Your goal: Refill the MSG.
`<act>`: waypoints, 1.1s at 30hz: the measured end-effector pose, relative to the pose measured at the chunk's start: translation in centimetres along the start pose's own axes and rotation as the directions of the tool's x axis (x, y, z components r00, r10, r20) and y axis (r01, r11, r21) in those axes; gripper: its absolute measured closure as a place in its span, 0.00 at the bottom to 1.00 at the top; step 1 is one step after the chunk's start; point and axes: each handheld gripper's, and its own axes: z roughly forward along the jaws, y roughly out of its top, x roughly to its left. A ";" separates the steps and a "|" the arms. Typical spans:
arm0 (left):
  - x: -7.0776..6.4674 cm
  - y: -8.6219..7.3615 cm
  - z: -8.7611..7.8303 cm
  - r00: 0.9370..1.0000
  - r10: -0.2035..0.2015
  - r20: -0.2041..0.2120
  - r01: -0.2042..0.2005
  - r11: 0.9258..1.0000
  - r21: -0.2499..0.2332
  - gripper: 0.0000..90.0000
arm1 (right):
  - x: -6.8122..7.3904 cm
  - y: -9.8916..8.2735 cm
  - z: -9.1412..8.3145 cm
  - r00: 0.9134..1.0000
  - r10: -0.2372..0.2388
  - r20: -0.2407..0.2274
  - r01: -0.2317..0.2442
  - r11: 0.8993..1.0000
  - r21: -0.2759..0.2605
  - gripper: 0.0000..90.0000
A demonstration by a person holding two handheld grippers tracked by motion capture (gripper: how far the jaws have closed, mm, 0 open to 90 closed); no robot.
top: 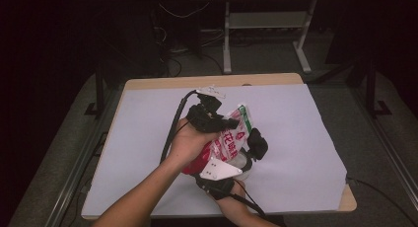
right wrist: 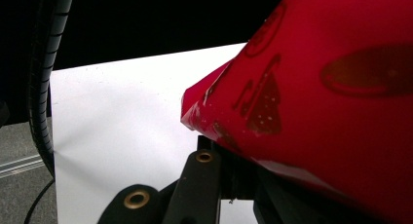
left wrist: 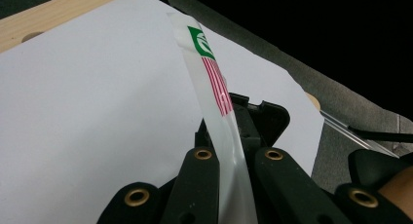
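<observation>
snack bag (top: 235, 136) | both grippers' fingers clamped on it | left hand (top: 190, 143) above right hand (top: 231, 200)

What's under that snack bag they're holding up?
Under the bag lies a white sheet on the table. The spot straight beneath is covered by the bag, the hands and both grippers.

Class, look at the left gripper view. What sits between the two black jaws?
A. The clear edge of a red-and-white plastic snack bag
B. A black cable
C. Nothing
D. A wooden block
A: the bag's clear sealed edge, with red stripes and a green mark, runs up between the left gripper's closed jaws.
</observation>
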 end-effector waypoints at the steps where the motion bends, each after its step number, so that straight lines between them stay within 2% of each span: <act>1: 0.0 0.0 0.0 1.000 0.000 -0.002 0.000 1.000 0.000 1.00 | 0.0 0.0 0.0 1.000 0.000 0.000 0.000 1.000 0.000 1.00; 17: -0.2 0.0 0.3 1.000 0.001 -0.010 -0.001 1.000 0.007 1.00 | 0.0 0.0 0.0 1.000 0.007 -0.003 -0.007 1.000 -0.003 1.00; 33: -0.2 0.0 0.5 1.000 0.001 -0.001 -0.001 1.000 0.004 1.00 | -0.1 0.0 0.0 1.000 0.012 -0.004 -0.012 1.000 -0.006 1.00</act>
